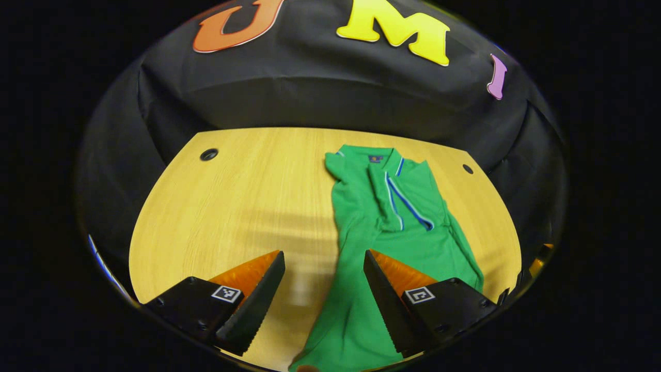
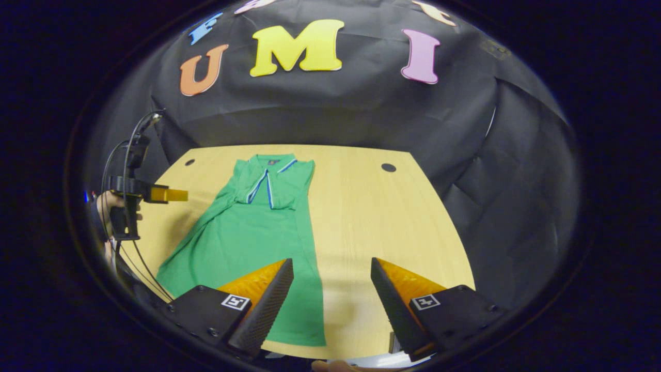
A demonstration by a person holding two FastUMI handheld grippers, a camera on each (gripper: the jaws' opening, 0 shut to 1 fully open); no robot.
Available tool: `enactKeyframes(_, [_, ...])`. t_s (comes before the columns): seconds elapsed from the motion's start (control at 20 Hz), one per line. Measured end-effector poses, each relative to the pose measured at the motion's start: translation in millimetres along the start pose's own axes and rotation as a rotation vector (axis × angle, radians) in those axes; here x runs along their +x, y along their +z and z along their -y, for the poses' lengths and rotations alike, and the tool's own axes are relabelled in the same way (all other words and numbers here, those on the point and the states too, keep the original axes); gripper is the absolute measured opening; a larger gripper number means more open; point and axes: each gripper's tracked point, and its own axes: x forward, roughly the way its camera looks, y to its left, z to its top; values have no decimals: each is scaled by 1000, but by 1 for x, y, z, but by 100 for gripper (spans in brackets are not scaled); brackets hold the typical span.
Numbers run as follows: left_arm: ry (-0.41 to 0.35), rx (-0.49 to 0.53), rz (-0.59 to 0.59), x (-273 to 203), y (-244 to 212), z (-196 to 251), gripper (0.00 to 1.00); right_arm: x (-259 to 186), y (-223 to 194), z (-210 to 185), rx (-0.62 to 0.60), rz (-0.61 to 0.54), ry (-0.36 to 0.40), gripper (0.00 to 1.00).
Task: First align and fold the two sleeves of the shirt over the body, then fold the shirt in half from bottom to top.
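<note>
A green polo shirt (image 1: pixel 392 227) with blue and white trim lies flat on the wooden table (image 1: pixel 242 206), collar toward the far wall, both sleeves folded in over the chest. My left gripper (image 1: pixel 324 258) hovers open above the shirt's left edge near the hem. In the right gripper view the shirt (image 2: pixel 248 237) lies left of centre, its hem near the front table edge. My right gripper (image 2: pixel 332 266) stands open above the shirt's right edge and the bare table (image 2: pixel 372 217). The left gripper (image 2: pixel 173 195), held by a hand, hangs over the table at the far left.
Two round cable holes (image 1: pixel 209 154) (image 1: pixel 468 168) sit near the table's far corners. Black cloth walls close in the back and sides. Bare wood lies on both sides of the shirt. A cable (image 2: pixel 131 155) trails from the left gripper.
</note>
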Motion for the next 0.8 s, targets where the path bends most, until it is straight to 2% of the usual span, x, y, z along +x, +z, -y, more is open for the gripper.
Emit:
enactKeyframes(0.2, [9,-53,-101,-31,-75,-22,100,12,-34,-9,-9,-75,35,97])
enactKeyframes(0.4, [4,-108,-239,-67,-138,-28,99,21,-79,-28,-12,-214,82,98])
enactKeyframes(0.55, [8,-71,-339,-96,-174,-29,99,22,-114,-29,-40,-320,84,98])
enactKeyframes(0.6, [15,-54,-366,-105,-182,-30,99,20,-102,-28,-47,-347,93,98])
enactKeyframes(0.8, [22,-20,-463,-139,-207,-29,99,13,-138,-22,-85,-463,55,97])
